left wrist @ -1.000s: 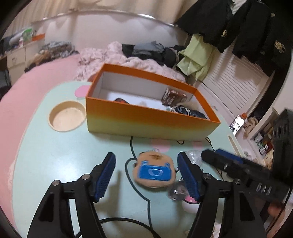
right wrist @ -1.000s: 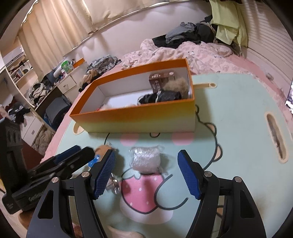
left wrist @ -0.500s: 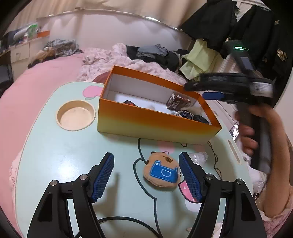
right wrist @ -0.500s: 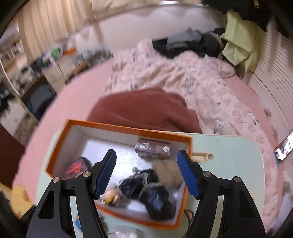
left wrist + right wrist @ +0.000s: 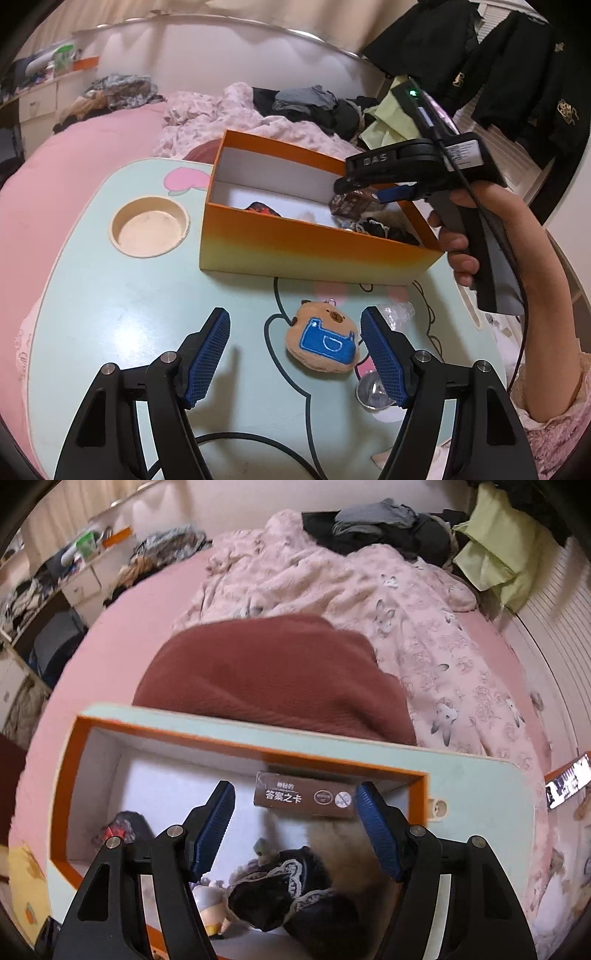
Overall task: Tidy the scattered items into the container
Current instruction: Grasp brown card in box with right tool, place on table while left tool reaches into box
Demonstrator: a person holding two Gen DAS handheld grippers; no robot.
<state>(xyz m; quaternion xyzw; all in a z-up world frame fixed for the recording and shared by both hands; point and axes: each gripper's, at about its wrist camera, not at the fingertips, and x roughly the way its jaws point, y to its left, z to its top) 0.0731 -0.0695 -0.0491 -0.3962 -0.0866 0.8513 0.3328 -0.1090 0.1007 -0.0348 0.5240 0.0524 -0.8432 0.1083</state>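
Observation:
An orange box (image 5: 295, 247) stands on the pale green table (image 5: 110, 295). A capybara plush with a blue patch (image 5: 323, 341) lies on the table, just inside the right finger of my open, empty left gripper (image 5: 295, 354). A clear plastic bag (image 5: 397, 312) and a small clear cup (image 5: 371, 393) lie beside it. My right gripper (image 5: 295, 827) is open and empty above the box (image 5: 66, 775), over a brown card box (image 5: 304, 799), a fur pompom (image 5: 343, 845) and black lace cloth (image 5: 280, 890). It also shows in the left wrist view (image 5: 373, 188).
A round cup recess (image 5: 149, 230) is sunk in the table left of the box. A pink bed with blankets (image 5: 369, 602) and a dark red cushion (image 5: 273, 679) lies behind the table. A cable (image 5: 258, 443) runs along the near table edge.
My right gripper has moved from the table front up over the box and looks down into it. My left gripper has drawn back slightly; the plush stays put.

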